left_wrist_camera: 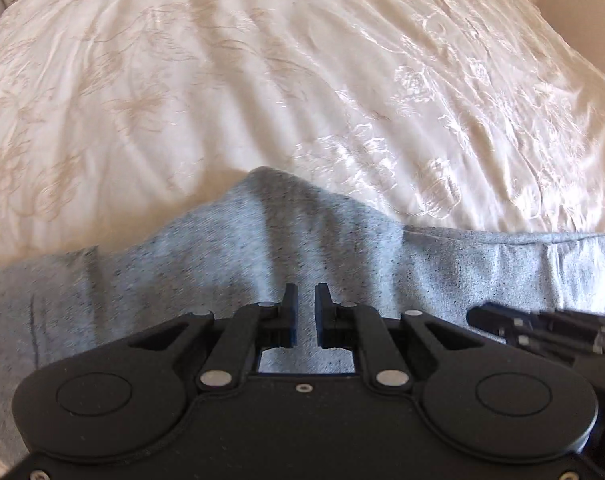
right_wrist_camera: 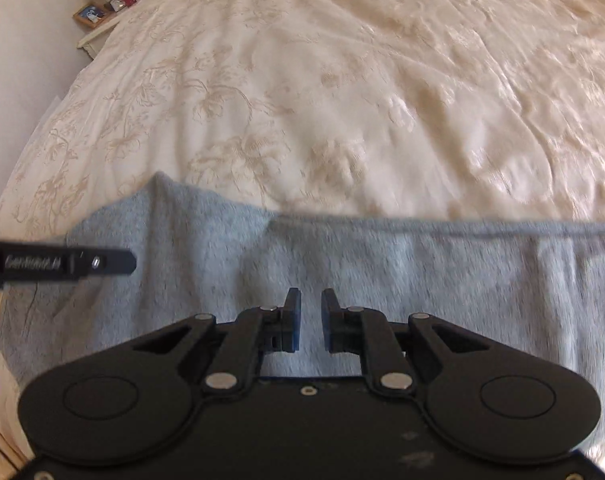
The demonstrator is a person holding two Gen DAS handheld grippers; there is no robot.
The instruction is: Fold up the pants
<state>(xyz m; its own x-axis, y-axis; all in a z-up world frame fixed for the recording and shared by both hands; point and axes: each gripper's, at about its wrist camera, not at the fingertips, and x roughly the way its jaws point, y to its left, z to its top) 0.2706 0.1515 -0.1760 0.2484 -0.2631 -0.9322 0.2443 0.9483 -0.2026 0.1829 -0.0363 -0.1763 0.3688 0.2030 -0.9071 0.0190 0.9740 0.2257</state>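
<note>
- While nothing is being gripped yet, one pair of grey pants [left_wrist_camera: 230, 264] is laid across the near edge of the bed [left_wrist_camera: 262, 80], its long axis running 9 to 3 o'clock in both wrist views.
- From the left gripper [left_wrist_camera: 305, 300], the fabric is found directly below and ahead toward 12 o'clock; a raised hump of cloth is seen just past its fingertips.
- The left gripper's jaws are held a narrow gap apart, with grey cloth visible through the gap and nothing clamped.
- The right gripper [right_wrist_camera: 311, 304] is poised the same way over the pants: jaws slightly apart, nothing pinched.
- Seen from the right wrist, the left gripper pokes in at 9 o'clock, so the two are working side by side.
- A straight hemmed edge [right_wrist_camera: 442, 229] is seen toward 1 o'clock from the right gripper, so that side is judged nearer to it; the bunched end toward 10 o'clock is judged nearer the left.
- Counted: one pair of pants, two grippers, one bed, one nightstand [right_wrist_camera: 98, 28] with small clutter far off at 11 o'clock.
</note>
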